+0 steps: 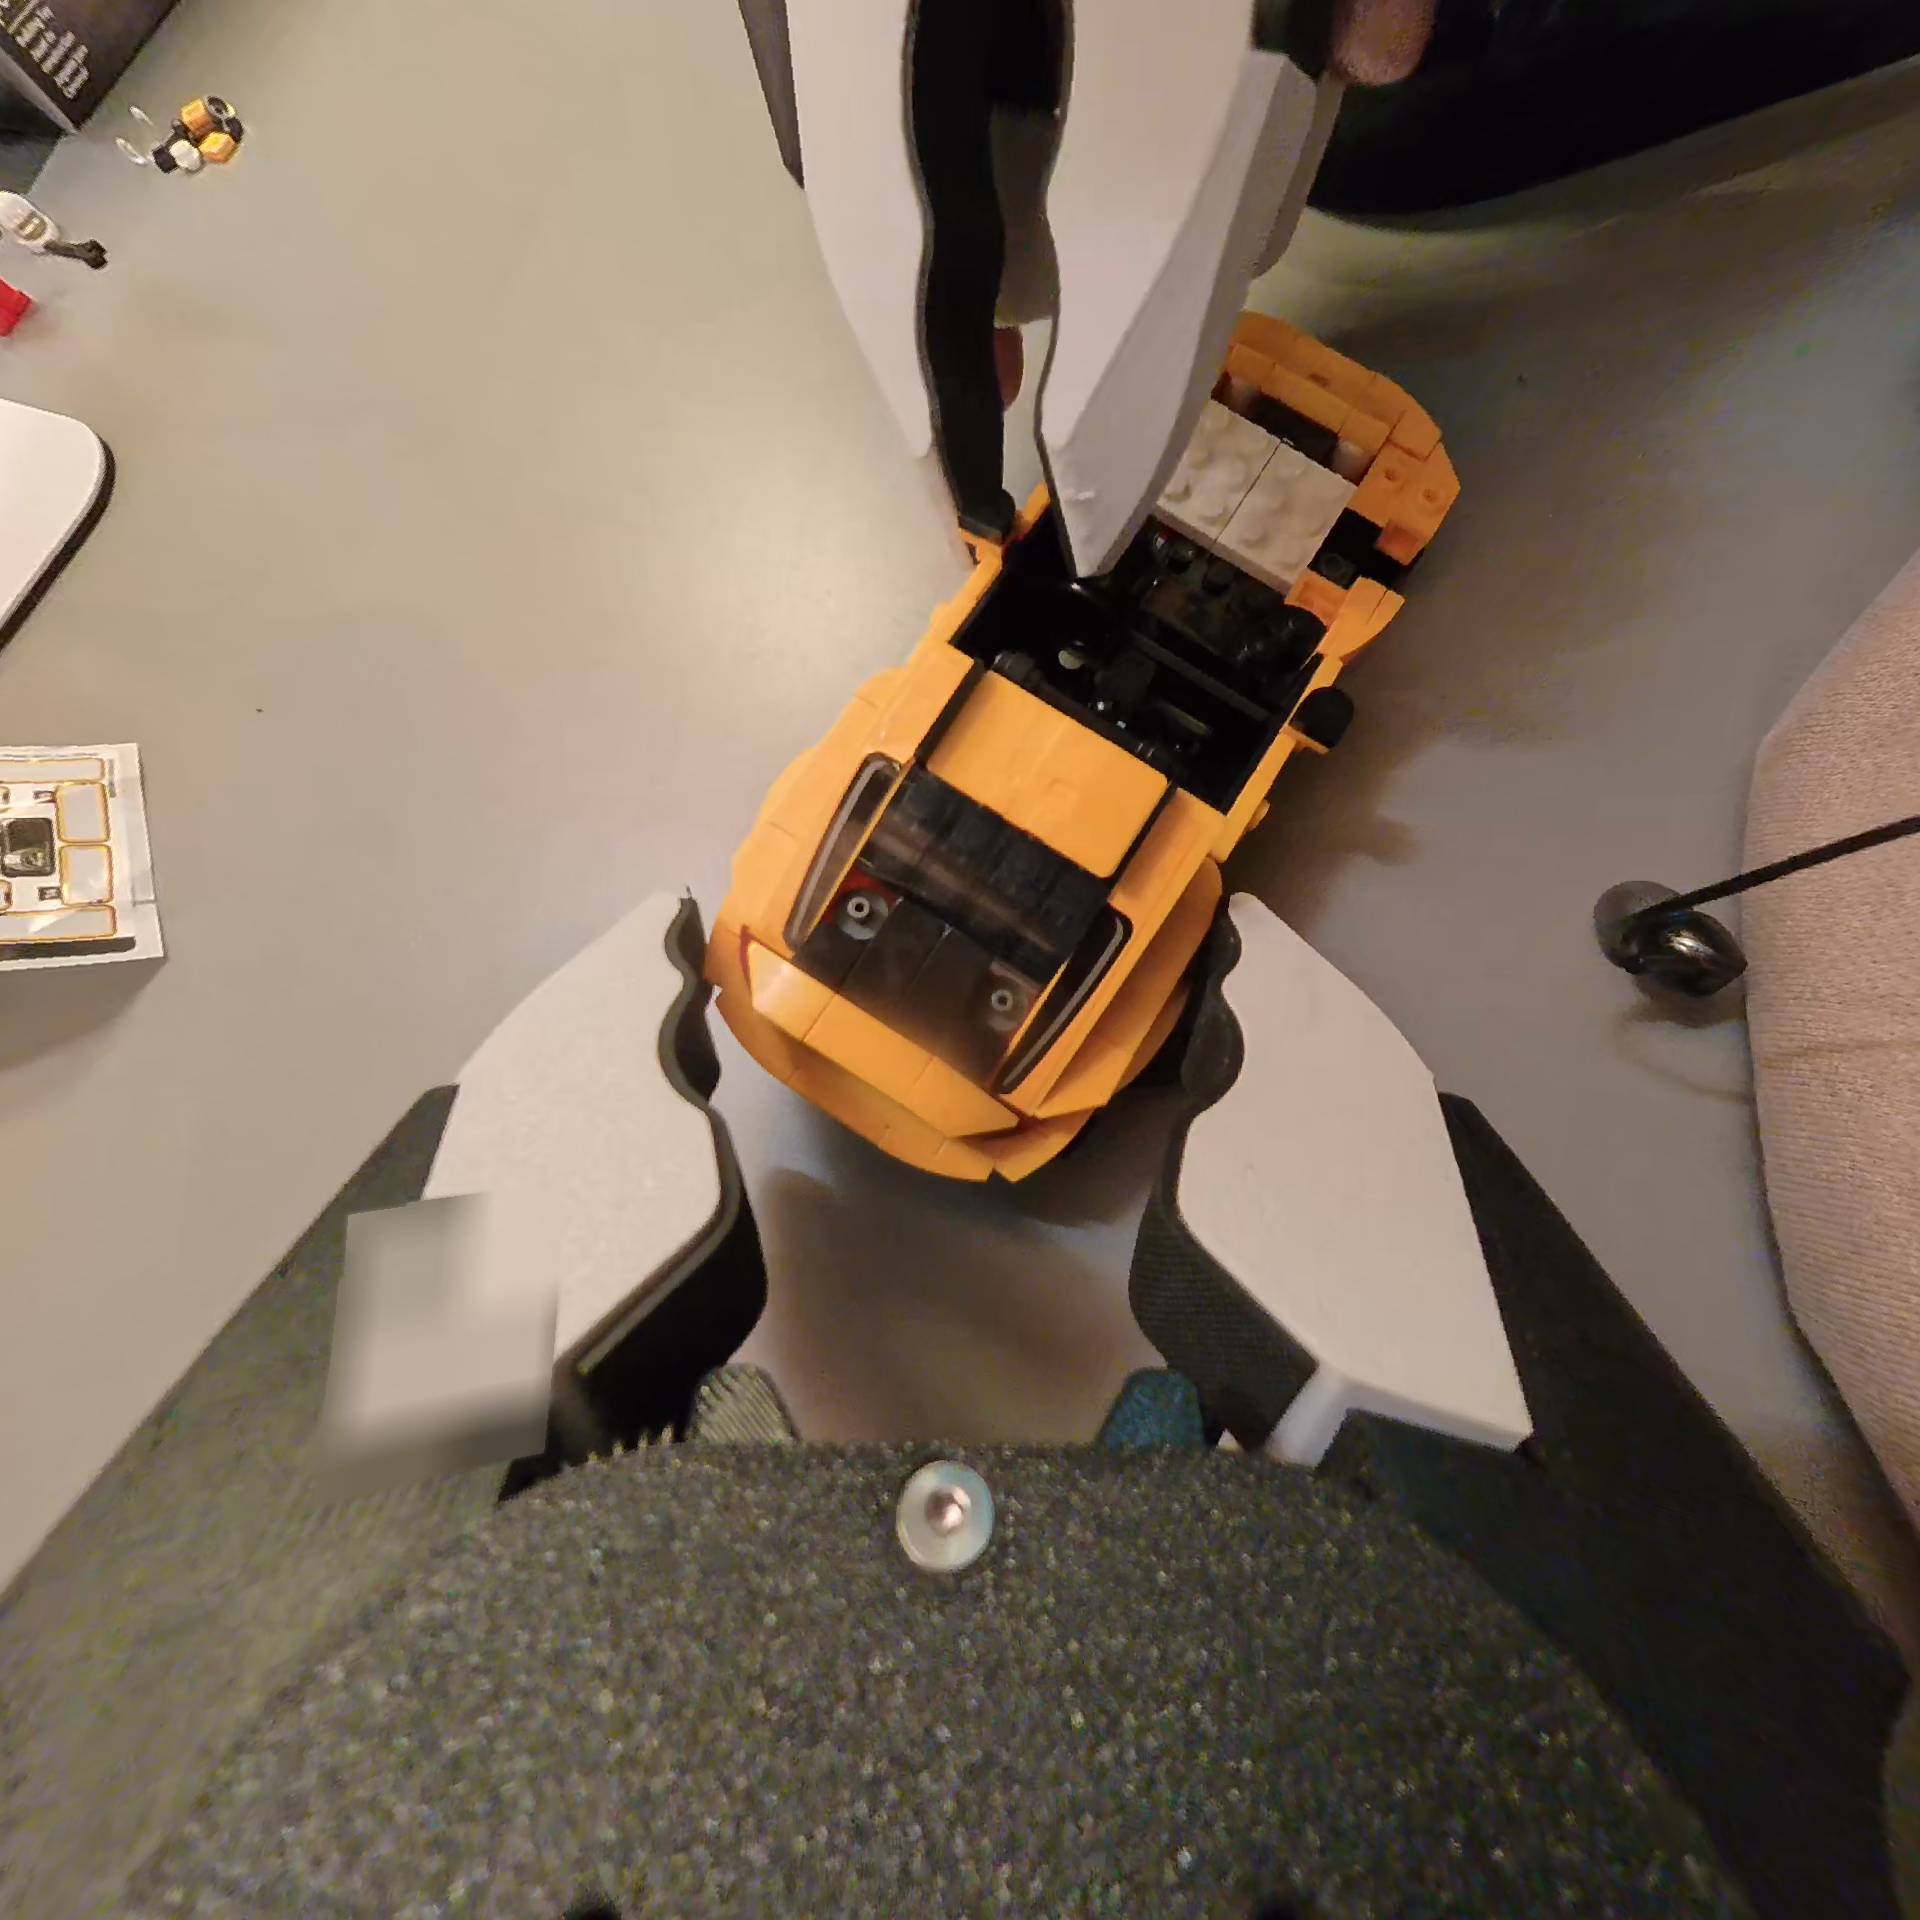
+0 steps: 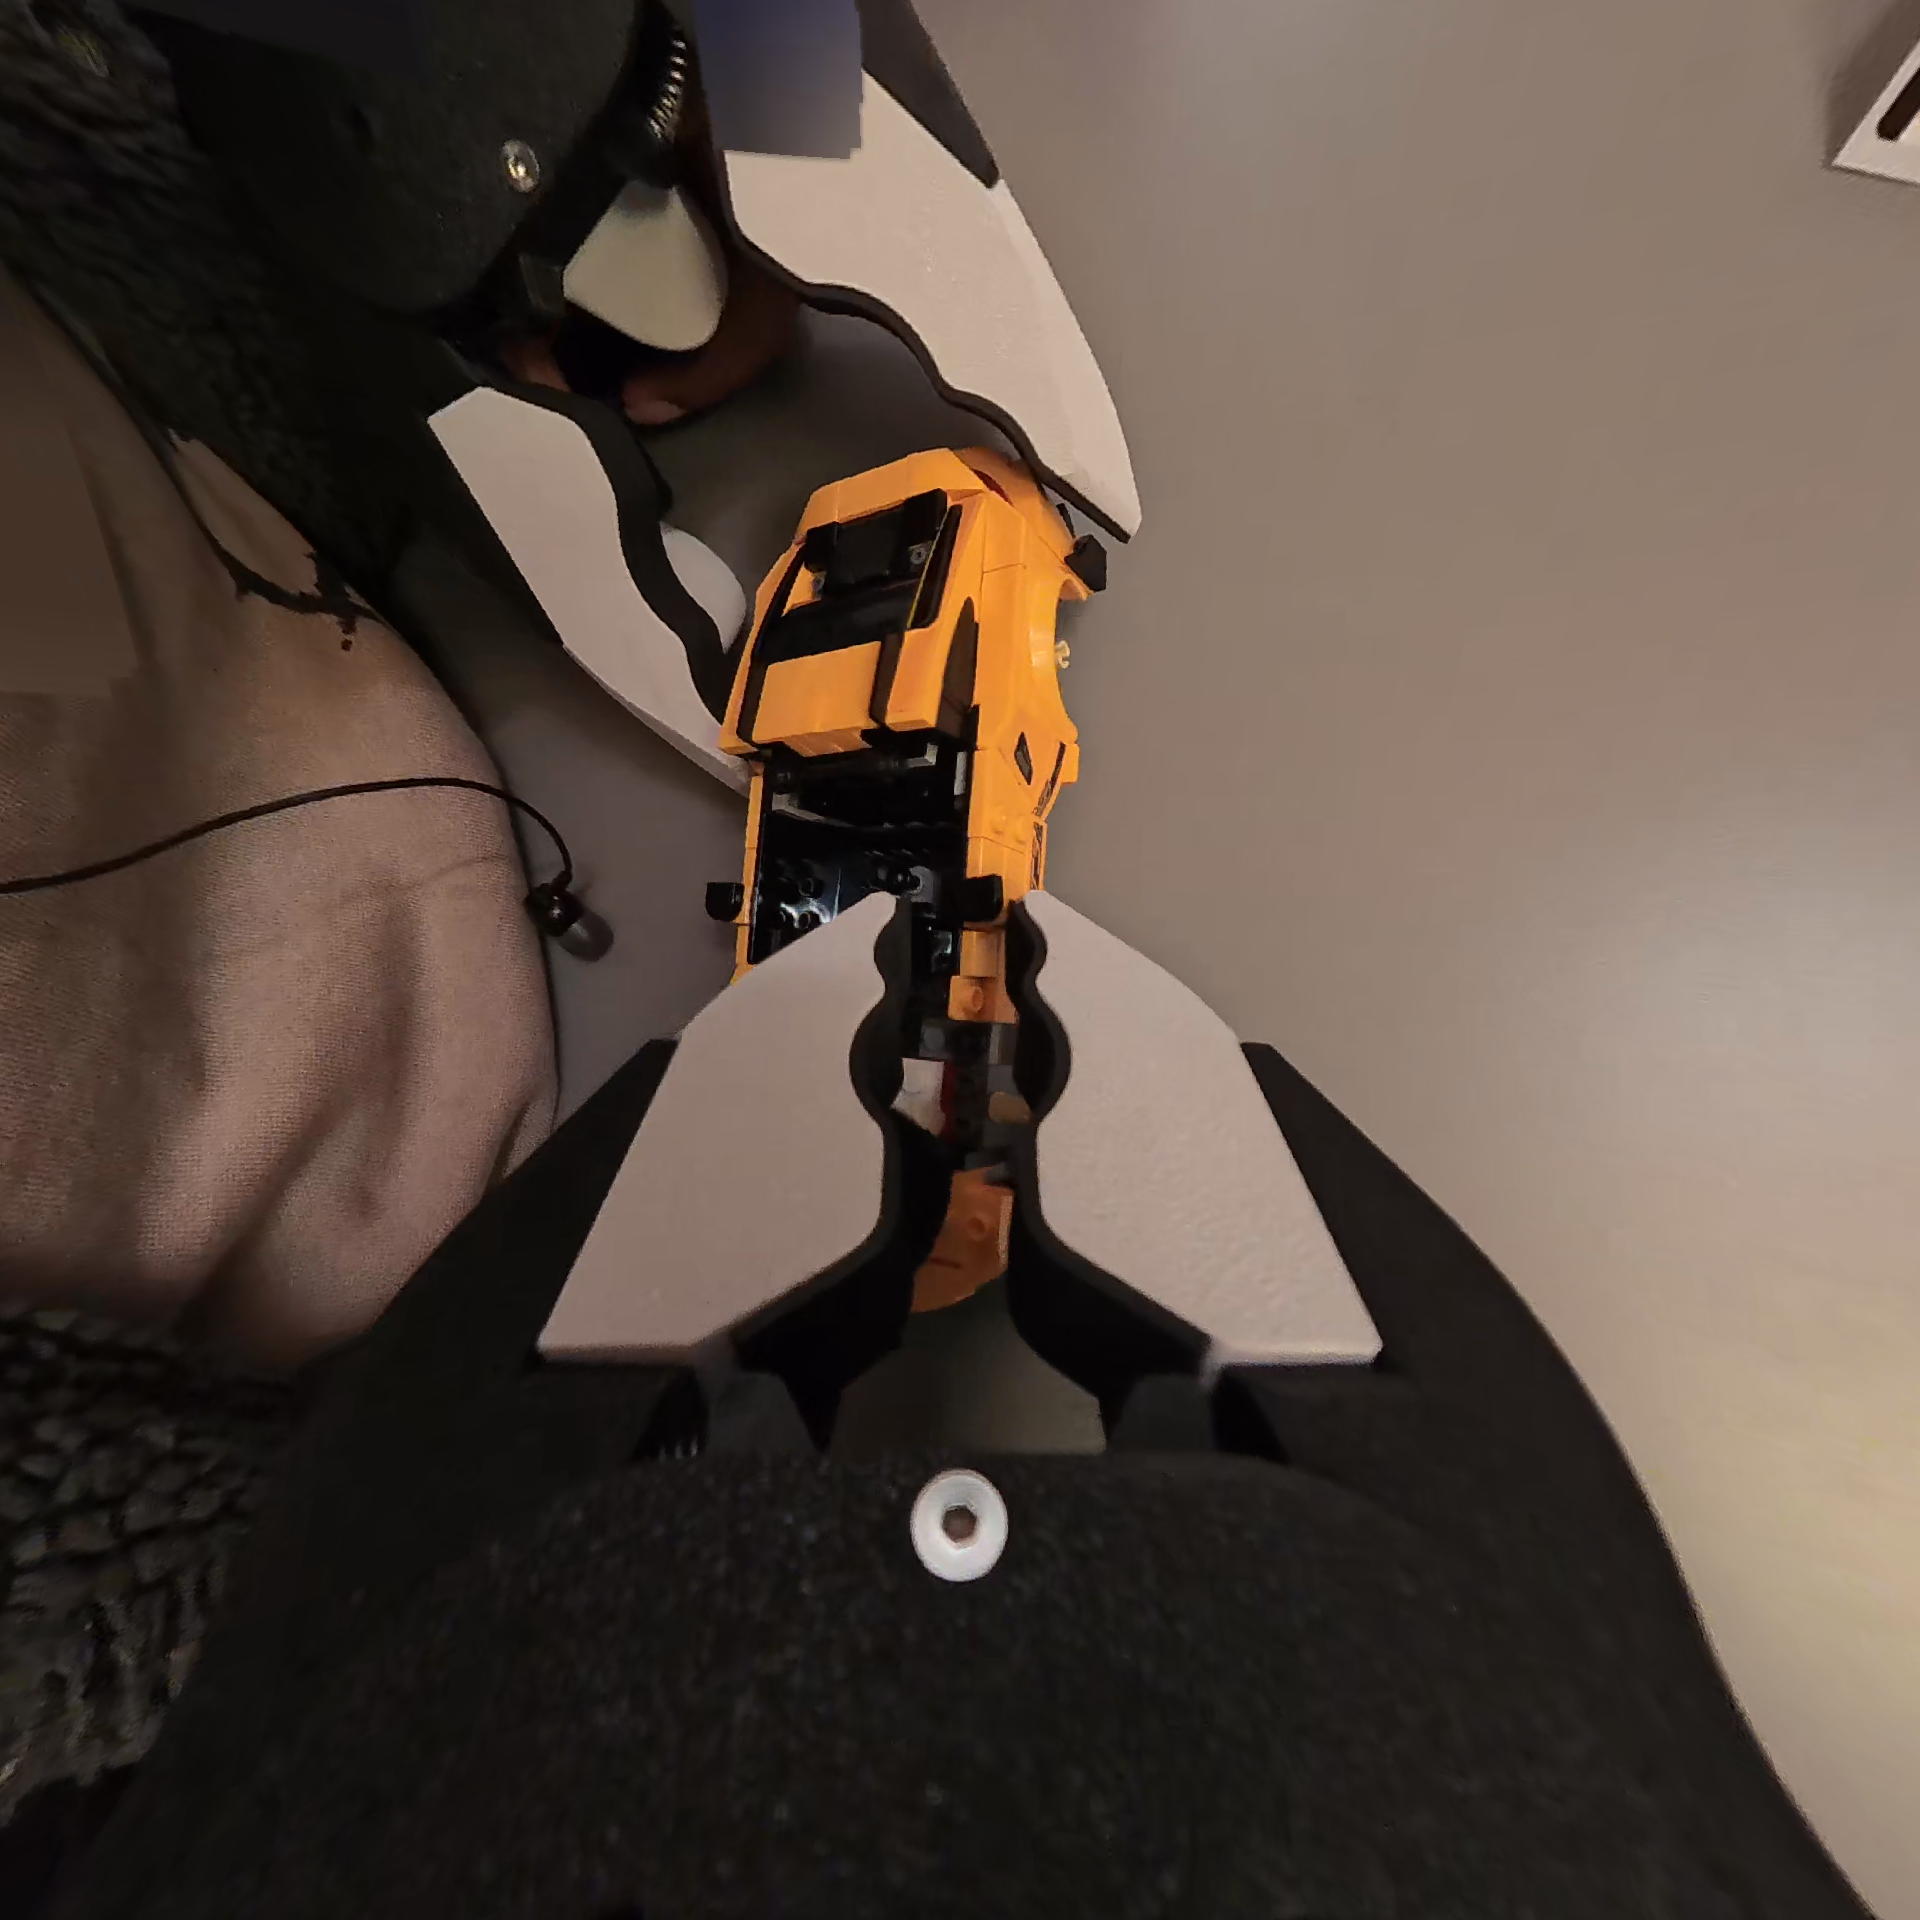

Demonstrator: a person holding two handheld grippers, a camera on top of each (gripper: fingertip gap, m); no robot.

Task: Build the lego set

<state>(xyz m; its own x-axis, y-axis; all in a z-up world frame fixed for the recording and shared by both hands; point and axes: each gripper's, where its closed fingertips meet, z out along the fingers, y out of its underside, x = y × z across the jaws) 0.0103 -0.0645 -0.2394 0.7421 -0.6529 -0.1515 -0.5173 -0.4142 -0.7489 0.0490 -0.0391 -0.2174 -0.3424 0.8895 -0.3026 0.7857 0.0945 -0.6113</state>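
A yellow lego car stands on the grey table, with an open black cockpit and light grey bricks behind it. My left gripper is shut on the car's front end, one finger on each side. My right gripper comes down from the far side. One fingertip is inside the cockpit and the other is outside the car's side wall. In the right wrist view my right gripper is closed on that side wall of the car. My left gripper holds the far end there.
A sticker sheet lies at the left. A small yellow and black sub-assembly, loose small parts and a dark box are at the far left. A person's beige clothing with a black cord end borders the right. The grippers' ends are close to 6 centimetres from one another.
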